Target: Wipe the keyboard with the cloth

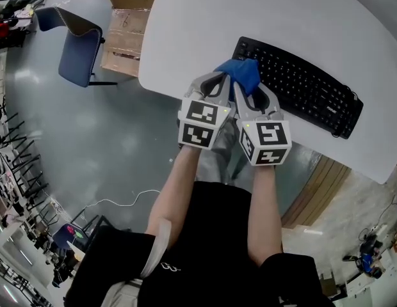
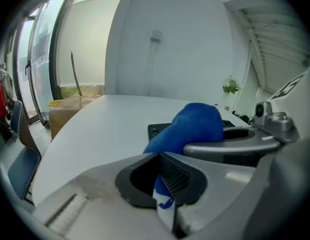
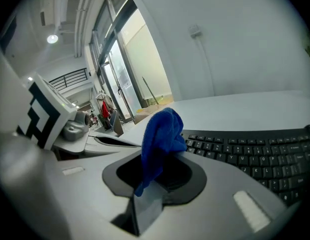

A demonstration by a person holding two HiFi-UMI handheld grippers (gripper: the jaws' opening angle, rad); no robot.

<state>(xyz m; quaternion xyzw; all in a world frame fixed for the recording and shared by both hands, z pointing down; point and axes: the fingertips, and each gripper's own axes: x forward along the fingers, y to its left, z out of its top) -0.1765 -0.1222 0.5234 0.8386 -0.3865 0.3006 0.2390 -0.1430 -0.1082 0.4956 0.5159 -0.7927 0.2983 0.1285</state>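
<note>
A black keyboard [image 1: 301, 85] lies slanted on the white table [image 1: 205, 24]. A blue cloth [image 1: 242, 73] is bunched over the keyboard's near-left end. Both grippers sit side by side at the table's front edge. My left gripper [image 1: 219, 82] is shut on the cloth [image 2: 192, 129], a strip of it pinched between the jaws. Shut on the cloth [image 3: 160, 139] too is my right gripper [image 1: 246, 89], whose view shows the fabric rising from the jaws beside the keyboard [image 3: 250, 154]. The left gripper view shows only the keyboard's corner [image 2: 156, 130].
A blue chair [image 1: 80, 47] and cardboard boxes [image 1: 125, 34] stand on the floor left of the table. Cables and gear lie on the floor at the lower left and right. The table stretches far beyond the keyboard.
</note>
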